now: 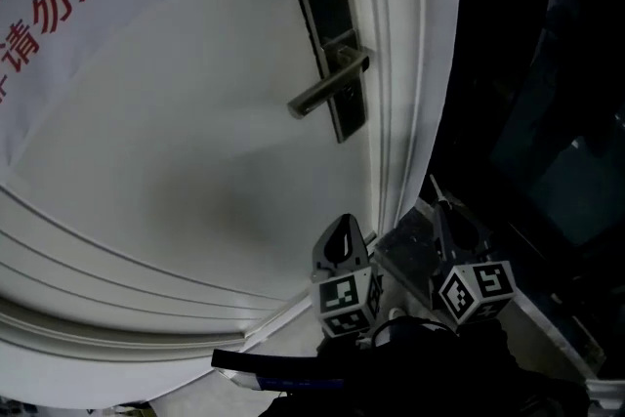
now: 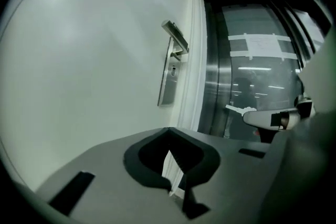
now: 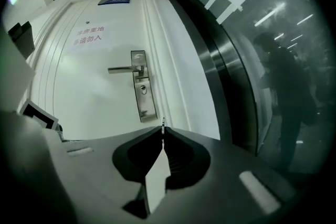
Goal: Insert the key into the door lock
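A white panelled door (image 1: 195, 142) fills most of the head view. Its tall brushed-metal lock plate (image 1: 332, 49) sits in the upper middle of the frame, close to the door's moulded right edge, and a silver lever handle (image 1: 327, 88) reaches from it toward the lower left. A white paper notice with red characters (image 1: 68, 5) covers the upper left corner.

At the bottom centre of that view the two grippers point up at the door, side by side, with their black-and-white marker cubes (image 1: 344, 303) nearest the camera. The left gripper (image 1: 345, 222) is clenched. In its own view the jaws meet tip to tip with nothing between them, and the lock plate hangs in the upper middle, well apart from the tips.

The right gripper (image 3: 163, 131) is clamped on a thin metal key (image 3: 163, 124). It is seen edge-on in the right gripper view as a narrow sliver poking just past the closed tips, at the centre of the frame. The key's tip lies just below the lower end of the lock plate and does not touch it. The small round keyhole (image 3: 143, 89) sits higher on the plate, under the handle — so the key is not in the lock. A dark glass panel (image 3: 262, 76) takes up the right side of this view.
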Action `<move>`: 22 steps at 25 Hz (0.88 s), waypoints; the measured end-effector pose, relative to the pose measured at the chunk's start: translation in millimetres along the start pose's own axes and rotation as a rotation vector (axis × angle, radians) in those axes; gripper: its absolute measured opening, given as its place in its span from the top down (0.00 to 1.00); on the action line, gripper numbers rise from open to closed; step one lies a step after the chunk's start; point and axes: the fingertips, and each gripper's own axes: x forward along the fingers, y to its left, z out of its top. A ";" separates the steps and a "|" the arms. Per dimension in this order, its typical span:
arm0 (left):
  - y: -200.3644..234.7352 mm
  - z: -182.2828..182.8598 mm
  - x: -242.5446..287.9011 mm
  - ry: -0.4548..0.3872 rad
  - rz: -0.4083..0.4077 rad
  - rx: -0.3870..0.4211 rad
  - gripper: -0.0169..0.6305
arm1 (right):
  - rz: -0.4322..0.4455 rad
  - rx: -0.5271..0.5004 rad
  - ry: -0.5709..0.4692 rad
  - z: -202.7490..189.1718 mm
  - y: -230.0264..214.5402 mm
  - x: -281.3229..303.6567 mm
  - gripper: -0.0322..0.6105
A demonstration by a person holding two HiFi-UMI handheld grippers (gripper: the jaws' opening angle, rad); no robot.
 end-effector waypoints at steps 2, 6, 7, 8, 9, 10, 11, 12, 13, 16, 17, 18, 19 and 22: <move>10.5 4.2 -1.0 -0.012 0.064 -0.009 0.97 | 0.067 -0.003 0.016 1.2 5.6 16.5 0.93; 33.0 10.0 -7.8 -0.037 0.187 -0.028 0.97 | 0.198 -0.015 0.034 3.6 24.6 42.9 0.93; 38.0 10.5 -9.9 -0.044 0.215 -0.033 0.97 | 0.230 -0.017 0.038 3.3 29.6 48.5 0.93; 42.1 11.4 -11.8 -0.052 0.239 -0.037 0.97 | 0.259 -0.020 0.042 2.4 34.2 53.4 0.93; 45.3 12.5 -13.6 -0.059 0.260 -0.039 0.97 | 0.287 -0.024 0.046 1.5 38.6 57.6 0.93; 47.8 13.7 -15.3 -0.067 0.279 -0.041 0.97 | 0.314 -0.029 0.049 0.6 42.9 61.3 0.93; 49.8 14.8 -17.2 -0.076 0.297 -0.042 0.97 | 0.338 -0.031 0.053 -0.6 46.8 64.5 0.93; 51.7 15.9 -19.1 -0.084 0.314 -0.043 0.97 | 0.360 -0.031 0.058 -2.0 50.7 67.5 0.93; 53.6 17.1 -20.8 -0.091 0.330 -0.042 0.97 | 0.381 -0.032 0.065 -2.8 55.0 70.3 0.93; 58.5 22.0 -24.7 -0.107 0.360 -0.032 0.97 | 0.437 -0.043 0.074 -2.8 68.9 76.4 0.93; 60.0 24.5 -25.7 -0.112 0.366 -0.027 0.97 | 0.452 -0.046 0.073 -2.3 73.2 77.8 0.93; 61.7 27.3 -26.5 -0.118 0.371 -0.023 0.97 | 0.465 -0.047 0.071 -1.5 77.2 79.2 0.93; 63.6 30.5 -27.3 -0.123 0.375 -0.019 0.97 | 0.475 -0.047 0.068 -0.3 81.1 80.9 0.93; 69.1 38.0 -28.6 -0.133 0.382 -0.011 0.97 | 0.492 -0.041 0.054 4.1 90.5 86.1 0.93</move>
